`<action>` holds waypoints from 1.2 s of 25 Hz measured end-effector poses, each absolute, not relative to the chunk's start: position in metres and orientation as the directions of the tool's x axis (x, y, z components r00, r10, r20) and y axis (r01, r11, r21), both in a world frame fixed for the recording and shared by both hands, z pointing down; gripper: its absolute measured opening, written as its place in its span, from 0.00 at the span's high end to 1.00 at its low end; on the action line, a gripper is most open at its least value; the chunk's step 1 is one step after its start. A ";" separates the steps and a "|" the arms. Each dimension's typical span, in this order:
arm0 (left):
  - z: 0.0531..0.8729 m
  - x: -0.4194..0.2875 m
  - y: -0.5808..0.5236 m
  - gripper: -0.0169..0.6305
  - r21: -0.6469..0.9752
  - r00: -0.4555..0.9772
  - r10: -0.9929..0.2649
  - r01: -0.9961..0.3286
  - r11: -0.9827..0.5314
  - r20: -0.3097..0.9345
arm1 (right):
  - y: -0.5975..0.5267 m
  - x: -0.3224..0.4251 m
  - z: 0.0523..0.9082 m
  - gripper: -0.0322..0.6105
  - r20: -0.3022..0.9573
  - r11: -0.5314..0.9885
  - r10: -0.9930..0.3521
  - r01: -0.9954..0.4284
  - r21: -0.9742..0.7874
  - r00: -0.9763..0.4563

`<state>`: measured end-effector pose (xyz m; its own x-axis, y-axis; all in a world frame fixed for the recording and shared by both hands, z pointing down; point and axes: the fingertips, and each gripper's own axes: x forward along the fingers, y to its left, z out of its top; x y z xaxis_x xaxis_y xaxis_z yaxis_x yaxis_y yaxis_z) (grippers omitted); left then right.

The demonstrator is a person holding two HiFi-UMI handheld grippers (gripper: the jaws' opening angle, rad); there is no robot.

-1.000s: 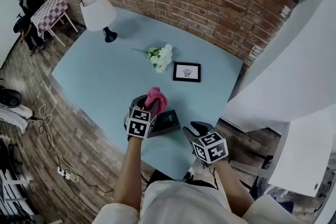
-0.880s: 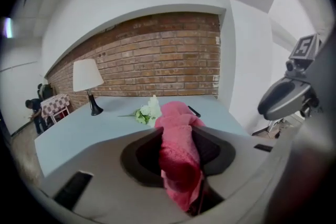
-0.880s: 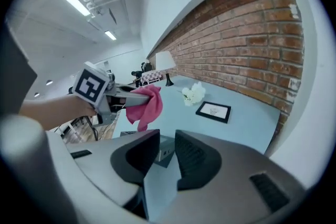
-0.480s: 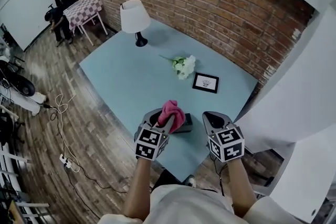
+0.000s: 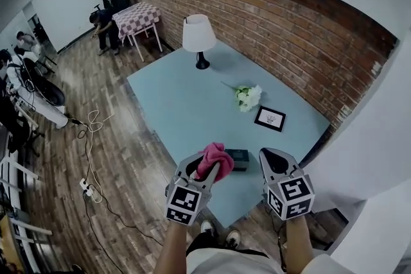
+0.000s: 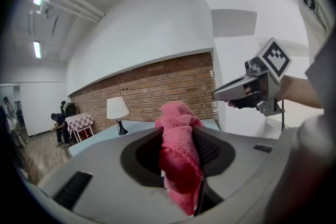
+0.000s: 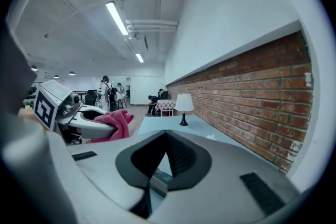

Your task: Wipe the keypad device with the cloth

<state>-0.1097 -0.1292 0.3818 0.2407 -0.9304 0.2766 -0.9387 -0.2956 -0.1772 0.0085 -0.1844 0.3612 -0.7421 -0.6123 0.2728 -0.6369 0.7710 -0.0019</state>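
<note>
My left gripper (image 5: 207,170) is shut on a bunched pink cloth (image 5: 214,158), held up in the air above the near edge of the table. In the left gripper view the cloth (image 6: 179,157) fills the gap between the jaws. The keypad device (image 5: 238,159), a small dark box, lies on the light blue table (image 5: 186,106) just beyond the cloth, untouched. My right gripper (image 5: 272,160) hovers to the right of the device, shut and empty; its own view shows the jaws (image 7: 167,136) meeting, with the device (image 7: 160,180) below them.
Further back on the table stand a white lamp (image 5: 198,35), a bunch of white flowers (image 5: 247,97) and a black picture frame (image 5: 270,119). A brick wall runs behind. A checkered table (image 5: 145,14), people and floor cables (image 5: 90,157) are at the left.
Both grippers have risen off the table; the cloth has come up from the keypad device. The right jaws have closed. The head view has pulled back and shows more of the room.
</note>
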 end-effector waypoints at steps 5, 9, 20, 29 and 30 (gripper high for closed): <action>0.359 -0.116 -0.104 0.72 -0.190 0.209 -0.950 -0.948 -0.255 0.231 | -0.162 -0.001 0.344 0.93 0.249 0.794 -0.596 -0.606 0.044 -0.763; 0.347 -0.124 -0.079 0.72 -0.201 0.194 -0.959 -0.951 -0.235 0.207 | -0.138 -0.010 0.331 0.93 0.236 0.805 -0.587 -0.590 0.064 -0.774; 0.319 -0.148 0.040 0.72 -0.256 0.173 -0.969 -0.942 -0.216 0.177 | -0.022 -0.043 0.297 0.93 0.181 0.818 -0.574 -0.566 0.099 -0.799; 0.304 -0.169 0.144 0.72 -0.256 0.123 -0.981 -0.954 -0.158 0.147 | 0.083 -0.058 0.283 0.93 0.162 0.829 -0.558 -0.542 0.136 -0.813; 0.303 -0.170 0.156 0.72 -0.255 0.122 -0.982 -0.954 -0.157 0.147 | 0.094 -0.059 0.282 0.93 0.161 0.826 -0.563 -0.545 0.142 -0.811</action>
